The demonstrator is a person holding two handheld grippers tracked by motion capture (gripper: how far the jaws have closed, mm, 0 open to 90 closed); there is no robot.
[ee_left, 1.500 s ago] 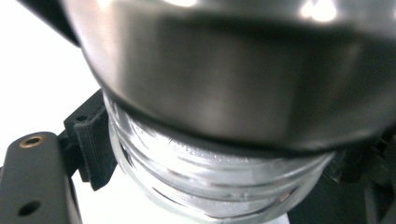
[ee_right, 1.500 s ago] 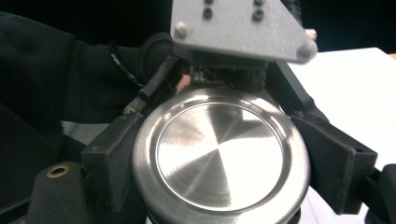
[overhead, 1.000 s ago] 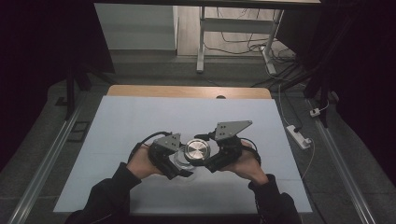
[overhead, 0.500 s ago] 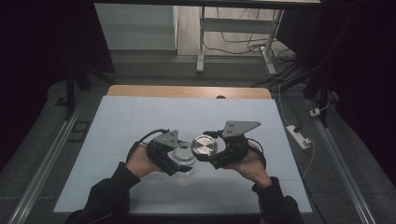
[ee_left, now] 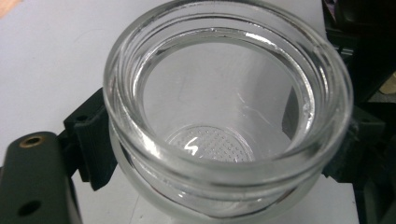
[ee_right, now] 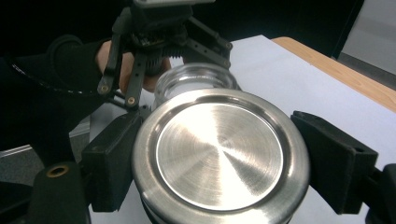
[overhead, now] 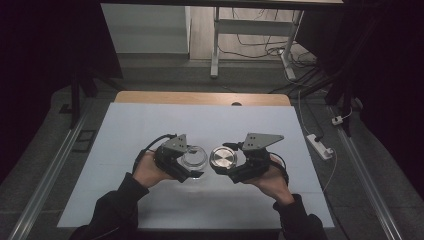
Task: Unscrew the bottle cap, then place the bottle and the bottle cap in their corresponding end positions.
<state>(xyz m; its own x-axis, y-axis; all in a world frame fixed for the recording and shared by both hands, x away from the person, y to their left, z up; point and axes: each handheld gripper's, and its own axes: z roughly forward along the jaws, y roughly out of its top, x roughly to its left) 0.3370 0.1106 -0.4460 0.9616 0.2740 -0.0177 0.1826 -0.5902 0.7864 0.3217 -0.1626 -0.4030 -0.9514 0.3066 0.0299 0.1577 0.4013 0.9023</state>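
Observation:
A clear, empty glass jar (overhead: pixel 194 158) sits between the jaws of my left gripper (overhead: pixel 187 165), which is shut on its body. In the left gripper view the jar's open mouth (ee_left: pixel 140 60) faces the camera, with a black pad (ee_left: pixel 91 144) pressed on either side. Just right of it, my right gripper (overhead: pixel 235 167) is shut on a round brushed-metal lid (overhead: pixel 223 158). The lid (ee_right: pixel 219 149) is clamped by its rim between two black pads (ee_right: pixel 338 158). Beyond it, the jar (ee_right: pixel 196 77) and the left gripper (ee_right: pixel 159 28) lie close by, apart from the lid.
Both hands hover over the near middle of a white table (overhead: pixel 150 120) with a wooden strip (overhead: pixel 200 98) at its far edge. A white power strip (overhead: pixel 318 145) lies on the floor at the right. A metal frame leg (overhead: pixel 215 50) stands behind the table.
The lid and jar were together between both grippers. Now they are side by side, the jar moved left with the left gripper and the lid right with the right one.

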